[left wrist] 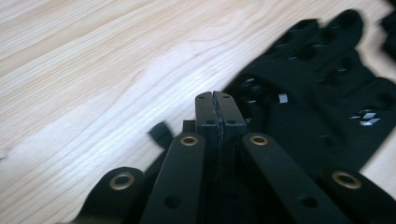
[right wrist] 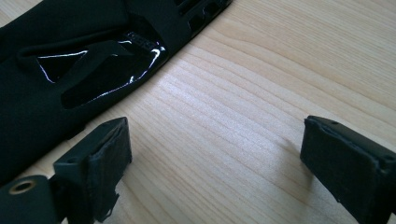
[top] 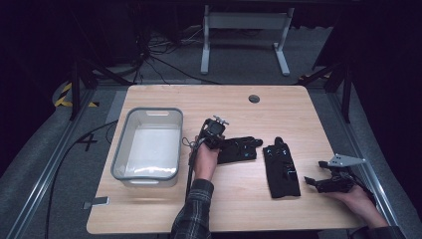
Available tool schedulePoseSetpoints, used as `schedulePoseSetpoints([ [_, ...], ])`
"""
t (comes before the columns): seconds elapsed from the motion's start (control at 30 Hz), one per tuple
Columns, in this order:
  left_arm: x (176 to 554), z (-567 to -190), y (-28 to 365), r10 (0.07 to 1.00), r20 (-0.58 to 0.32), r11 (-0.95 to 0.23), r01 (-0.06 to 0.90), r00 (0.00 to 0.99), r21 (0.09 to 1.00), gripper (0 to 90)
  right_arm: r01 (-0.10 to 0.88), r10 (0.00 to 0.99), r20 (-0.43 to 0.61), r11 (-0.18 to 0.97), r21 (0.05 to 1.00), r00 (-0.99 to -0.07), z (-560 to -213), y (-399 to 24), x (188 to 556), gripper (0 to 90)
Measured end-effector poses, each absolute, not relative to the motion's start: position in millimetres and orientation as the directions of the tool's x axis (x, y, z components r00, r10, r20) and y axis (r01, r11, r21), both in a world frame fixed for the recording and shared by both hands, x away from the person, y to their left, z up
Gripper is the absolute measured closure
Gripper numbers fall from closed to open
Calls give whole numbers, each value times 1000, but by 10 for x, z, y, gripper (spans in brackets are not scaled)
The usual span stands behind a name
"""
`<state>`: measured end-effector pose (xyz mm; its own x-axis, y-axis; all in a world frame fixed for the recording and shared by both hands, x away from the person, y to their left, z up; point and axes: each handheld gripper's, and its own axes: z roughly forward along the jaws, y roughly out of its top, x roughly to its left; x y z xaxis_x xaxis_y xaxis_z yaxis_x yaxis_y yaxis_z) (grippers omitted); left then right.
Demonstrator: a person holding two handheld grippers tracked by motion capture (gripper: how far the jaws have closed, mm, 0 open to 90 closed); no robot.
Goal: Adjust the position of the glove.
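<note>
On the wooden table (top: 239, 199) lay two black gloves. The left glove (top: 239, 149) sat near the middle, its fingers pointing away to the right in the high view, and the left gripper (top: 214, 130) was at its cuff end. In the left gripper view that gripper's jaws stood pressed flat together above the glove (left wrist: 322, 93), with dark fabric around them lower down (whether any of it was pinched between the pads could not be told).

The right glove (top: 282, 169) lay just beside the first, lengthwise toward the person, apart from it. The right gripper (top: 318, 181) rested low near the table's right edge, close to that glove but not touching it; its jaws stood wide apart with bare wood between them, the glove (right wrist: 70, 70) ahead and to one side.

A grey plastic bin (top: 123, 144) stood at the left of the table, well apart from both gloves.
</note>
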<state>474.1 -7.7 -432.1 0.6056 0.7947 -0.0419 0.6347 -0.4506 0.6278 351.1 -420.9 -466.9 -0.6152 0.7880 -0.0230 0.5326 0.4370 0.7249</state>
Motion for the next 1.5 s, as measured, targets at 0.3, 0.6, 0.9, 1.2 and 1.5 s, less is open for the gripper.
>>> schedulePoseSetpoints([
  [0.3,4780,-4455,-81,794,-40,-468,653,606,596,900,533,788,-23,437,725,-615,-4669,-4209,3511,91],
  [0.6,4573,-4444,-41,783,-51,-483,659,619,576,900,531,787,-24,439,725,-617,-4669,-4210,3513,91],
  [0.9,4304,-4430,-46,745,-62,-529,645,665,552,900,532,787,-23,438,725,-617,-4669,-4210,3513,92],
  [1.2,3973,-4448,-66,671,-97,-573,597,735,561,900,531,787,-24,439,725,-616,-4669,-4209,3513,91],
  [1.5,3790,-4482,-175,603,-145,-587,559,785,586,900,532,787,-24,439,724,-616,-4669,-4209,3513,91],
])
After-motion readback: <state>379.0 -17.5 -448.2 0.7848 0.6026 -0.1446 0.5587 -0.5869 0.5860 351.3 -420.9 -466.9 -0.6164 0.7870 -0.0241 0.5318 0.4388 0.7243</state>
